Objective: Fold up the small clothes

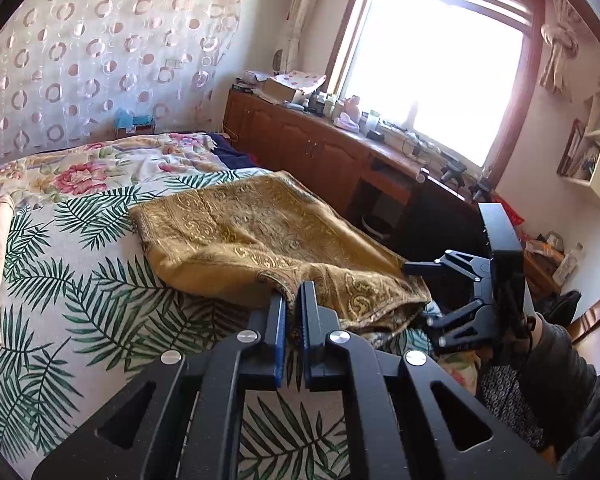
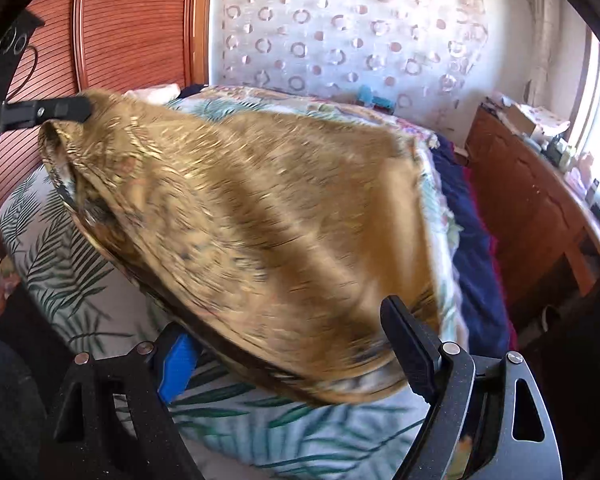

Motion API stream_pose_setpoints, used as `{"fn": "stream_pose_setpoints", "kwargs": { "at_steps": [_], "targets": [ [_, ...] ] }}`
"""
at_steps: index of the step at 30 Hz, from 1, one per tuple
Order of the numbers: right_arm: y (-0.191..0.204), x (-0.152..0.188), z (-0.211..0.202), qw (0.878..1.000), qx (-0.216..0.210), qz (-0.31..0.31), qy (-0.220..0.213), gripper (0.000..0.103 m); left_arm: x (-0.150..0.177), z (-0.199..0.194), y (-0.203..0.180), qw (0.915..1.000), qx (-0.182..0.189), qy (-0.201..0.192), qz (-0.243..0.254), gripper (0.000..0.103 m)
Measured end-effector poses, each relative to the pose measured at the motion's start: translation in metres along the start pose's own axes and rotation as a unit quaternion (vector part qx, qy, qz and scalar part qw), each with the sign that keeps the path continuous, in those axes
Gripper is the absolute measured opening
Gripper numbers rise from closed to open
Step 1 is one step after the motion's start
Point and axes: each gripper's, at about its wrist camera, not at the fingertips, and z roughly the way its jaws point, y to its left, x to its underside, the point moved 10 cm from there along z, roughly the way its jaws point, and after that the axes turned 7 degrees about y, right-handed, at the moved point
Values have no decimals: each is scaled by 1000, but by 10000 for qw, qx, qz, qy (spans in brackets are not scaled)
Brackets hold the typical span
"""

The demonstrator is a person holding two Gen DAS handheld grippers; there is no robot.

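The left gripper is pinched tight on the near hem of the gold patterned cloth, lifting it off the leaf-print bedsheet. At four o'clock, the right gripper stands wide, the cloth's corner between its fingers, unpressed.

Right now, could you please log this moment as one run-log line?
left gripper: shut on gold cloth | right gripper: open, cloth edge between fingers, ungripped | cloth: partly lifted off bed
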Motion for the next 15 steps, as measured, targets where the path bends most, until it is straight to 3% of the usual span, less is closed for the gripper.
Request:
{"fn": "stream_pose_setpoints", "kwargs": {
  "at_steps": [1,3,5,7,11,15],
  "targets": [
    [0,-5,0,10000,-45,-29,-40,66,-3,0,1,10000,7,-13,-12,7],
    [-1,-21,-5,9995,-258,-105,-146,24,-13,3,7,9999,-86,-54,-2,7],
    [1,-41,-9,9989,-237,-241,-328,13,-24,5,15,9996,-257,-112,18,7],
    [-2,-67,-12,9981,-40,-280,-540,11,-36,7,25,9993,-330,-151,-6,7],
    [-9,-119,-4,9961,-69,-128,-870,9,-61,19,53,9984,-520,-192,-87,7],
    [-13,-164,29,9960,-81,-207,-865,9,-86,40,84,9968,-778,-135,-132,7]
  ]
}}
